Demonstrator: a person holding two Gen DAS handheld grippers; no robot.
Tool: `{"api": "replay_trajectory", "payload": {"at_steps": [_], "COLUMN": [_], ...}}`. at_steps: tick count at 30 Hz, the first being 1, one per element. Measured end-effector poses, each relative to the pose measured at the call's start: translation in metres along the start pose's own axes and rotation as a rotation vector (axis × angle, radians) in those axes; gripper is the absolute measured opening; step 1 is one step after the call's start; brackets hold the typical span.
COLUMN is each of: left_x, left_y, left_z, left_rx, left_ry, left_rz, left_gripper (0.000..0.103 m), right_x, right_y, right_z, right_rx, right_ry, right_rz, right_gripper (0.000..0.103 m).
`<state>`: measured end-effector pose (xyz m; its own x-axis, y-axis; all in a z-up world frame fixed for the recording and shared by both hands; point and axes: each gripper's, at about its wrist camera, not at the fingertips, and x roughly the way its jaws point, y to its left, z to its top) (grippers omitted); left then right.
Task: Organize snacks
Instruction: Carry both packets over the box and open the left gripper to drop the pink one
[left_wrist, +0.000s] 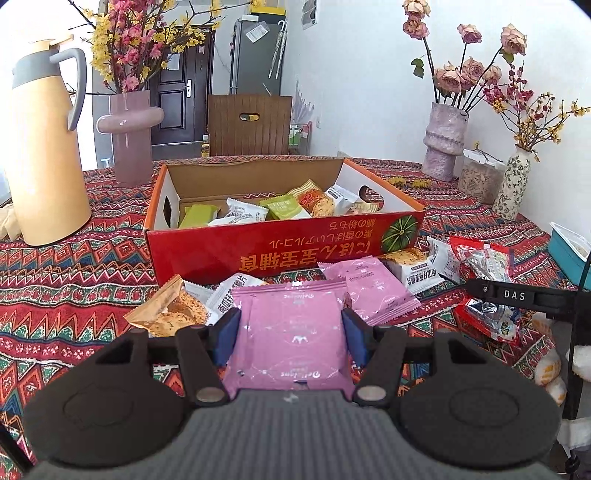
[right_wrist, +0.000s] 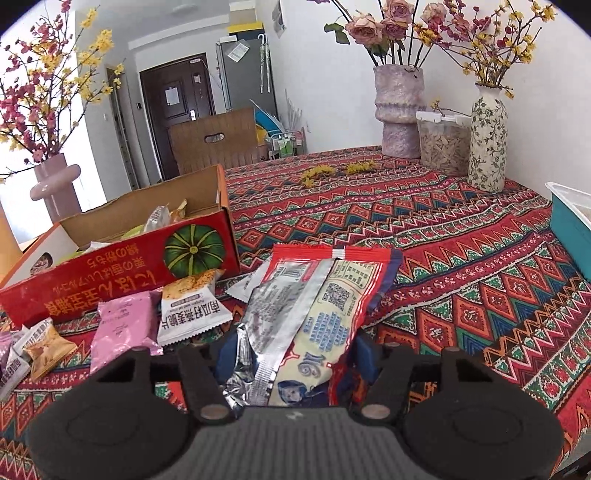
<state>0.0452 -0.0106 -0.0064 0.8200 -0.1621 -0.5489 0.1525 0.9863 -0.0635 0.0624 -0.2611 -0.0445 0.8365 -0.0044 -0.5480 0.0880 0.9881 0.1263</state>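
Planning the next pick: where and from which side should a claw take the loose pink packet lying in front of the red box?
Probably take the loose pink packet across its two long flat edges, not the crimped ends. It lies flat on the tablecloth, its far end toward the red box, white packets on its right. Come from above and the near side.

One box (left_wrist: 280, 247), three vases (left_wrist: 443, 144), two tongs (left_wrist: 291, 332)

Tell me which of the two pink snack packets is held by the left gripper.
The larger-looking pink packet, clamped between the blue pads of the left gripper. The other pink packet lies free on the tablecloth, beside the red box.
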Motion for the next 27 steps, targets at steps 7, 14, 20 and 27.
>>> {"api": "replay_trajectory", "payload": {"at_steps": [7,14,20,27], "left_x": [0.0,0.008,0.019,0.037], "left_y": [0.003,0.005,0.008,0.013], "left_z": [0.017,0.046,0.07,0.088], "left_rx": [0.002,0.007,0.003,-0.012], "left_ry": [-0.04,-0.093,-0.128,-0.14], "left_rz": [0.024,0.053,0.082,0.108], "left_gripper": [0.06,0.06,0.06,0.06], "right_x": [-0.014,-0.01,0.007,0.029], "right_y": [0.013,0.037,0.057,0.08], "right_z": [0.015,0.045,0.07,0.094], "right_rx": [-0.025,-0.062,-0.091,-0.118], "right_ry": [-0.081,-0.15,-0.186,-0.206], "right_rz": [0.065,0.144,0.201,0.241], "right_gripper": [0.061,0.061,0.061,0.061]}}
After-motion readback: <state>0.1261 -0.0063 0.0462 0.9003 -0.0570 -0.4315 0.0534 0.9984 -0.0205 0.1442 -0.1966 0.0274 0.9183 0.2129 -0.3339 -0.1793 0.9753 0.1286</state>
